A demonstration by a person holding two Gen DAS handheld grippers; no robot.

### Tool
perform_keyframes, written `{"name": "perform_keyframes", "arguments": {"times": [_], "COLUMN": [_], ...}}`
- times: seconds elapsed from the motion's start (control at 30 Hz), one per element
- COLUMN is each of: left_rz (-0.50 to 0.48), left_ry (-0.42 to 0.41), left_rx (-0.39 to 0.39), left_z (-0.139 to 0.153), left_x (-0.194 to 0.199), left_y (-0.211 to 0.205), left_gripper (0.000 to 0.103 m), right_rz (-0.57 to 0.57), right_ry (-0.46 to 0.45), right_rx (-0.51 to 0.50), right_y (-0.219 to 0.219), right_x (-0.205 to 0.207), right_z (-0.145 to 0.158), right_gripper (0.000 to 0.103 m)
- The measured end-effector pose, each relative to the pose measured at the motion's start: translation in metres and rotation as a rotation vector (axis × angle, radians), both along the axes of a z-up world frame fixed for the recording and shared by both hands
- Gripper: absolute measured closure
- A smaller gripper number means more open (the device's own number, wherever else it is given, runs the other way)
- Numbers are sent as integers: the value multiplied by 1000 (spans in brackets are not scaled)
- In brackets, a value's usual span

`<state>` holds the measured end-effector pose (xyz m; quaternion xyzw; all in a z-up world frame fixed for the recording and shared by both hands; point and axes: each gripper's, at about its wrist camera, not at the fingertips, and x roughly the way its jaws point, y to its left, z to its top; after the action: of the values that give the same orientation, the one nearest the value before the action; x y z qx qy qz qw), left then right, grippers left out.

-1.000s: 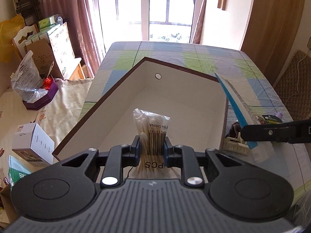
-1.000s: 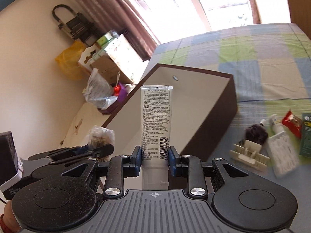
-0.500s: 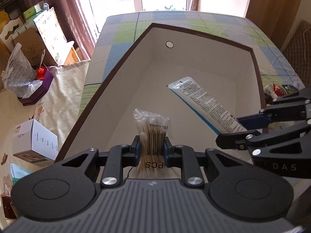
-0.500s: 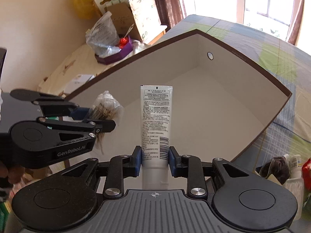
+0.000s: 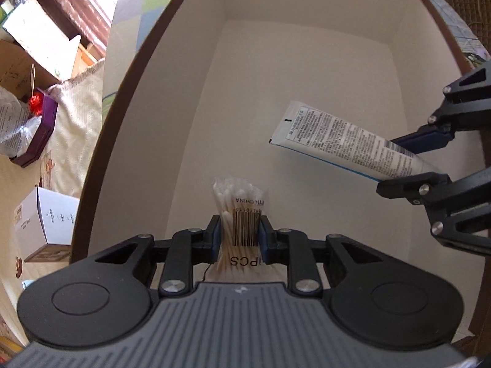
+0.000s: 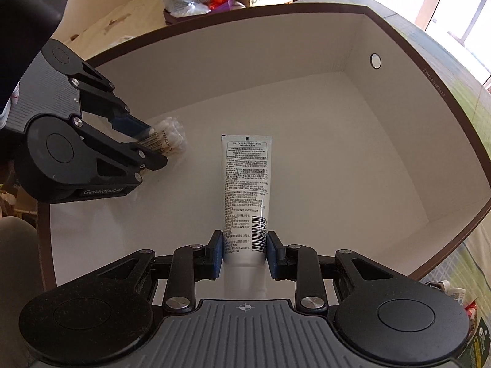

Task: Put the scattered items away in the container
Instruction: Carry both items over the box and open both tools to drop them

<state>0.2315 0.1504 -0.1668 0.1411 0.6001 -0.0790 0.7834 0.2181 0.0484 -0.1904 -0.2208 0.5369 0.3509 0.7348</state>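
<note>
In the left wrist view, a white cardboard carton [image 5: 46, 224] lies on the floor at nine o'clock, outside the large brown-rimmed box with a pale interior [image 5: 307, 70] that fills most of the frame. At six o'clock the left gripper [image 5: 238, 235] is clamped on a clear plastic pack of cotton swabs with a barcode label [image 5: 237, 211], held upright over the box floor near its left wall. At three o'clock the right gripper [image 5: 408, 165] reaches in over the right rim, its jaws closed on a white squeeze tube covered in small black print [image 5: 343, 139]; the crimped end of the tube points toward ten o'clock, over the floor of the box. In the right wrist view, the left gripper [image 6: 144, 145] enters at nine o'clock with the cotton swab pack [image 6: 168, 136] pinched between its fingers, low inside the box [image 6: 399, 159]. At six o'clock the right gripper [image 6: 244, 250] grips the tube [image 6: 245, 190] near its cap end, the tube pointing to twelve o'clock. Whether either item touches the floor of the box cannot be told. A round metal stud [image 6: 375, 60] sits on the far wall at two o'clock.
</note>
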Motion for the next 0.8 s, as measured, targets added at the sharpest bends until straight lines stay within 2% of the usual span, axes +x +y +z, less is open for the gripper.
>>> {"name": "perform_keyframes", "arguments": {"times": [0.03, 0.07, 0.13, 0.17, 0.2, 0.23, 0.3, 0.57, 0.8], "left_rz": [-3, -7, -1, 3, 0, -6, -17, -46, -33], "left_ry": [11, 26, 42, 49, 57, 66, 83, 77, 48], "left_rx": [9, 11, 15, 17, 20, 24, 31, 70, 79], "left_z": [-2, -5, -7, -8, -9, -9, -9, -6, 4], "left_x": [1, 2, 4, 4, 4, 4, 4, -2, -4], "left_y": [0, 0, -1, -1, -2, -4, -6, -16, -22], "left_gripper": [71, 56, 43, 37, 32, 29, 25, 16, 15], "right_rz": [-9, -20, -17, -15, -8, 2, 25, 29, 24], "right_ry": [4, 10, 39, 41, 33, 16, -30, -61, -98], "right_rx": [-12, -21, -32, -32, -32, -28, -20, -19, 7], "right_y": [1, 1, 2, 2, 2, 3, 5, 1, -5], "right_x": [2, 4, 7, 8, 8, 6, 3, 13, 10], "right_z": [-3, -5, -10, -11, -11, -10, -5, 5, 22], "right_gripper": [72, 72, 71, 65, 41, 22, 21, 21, 21]}}
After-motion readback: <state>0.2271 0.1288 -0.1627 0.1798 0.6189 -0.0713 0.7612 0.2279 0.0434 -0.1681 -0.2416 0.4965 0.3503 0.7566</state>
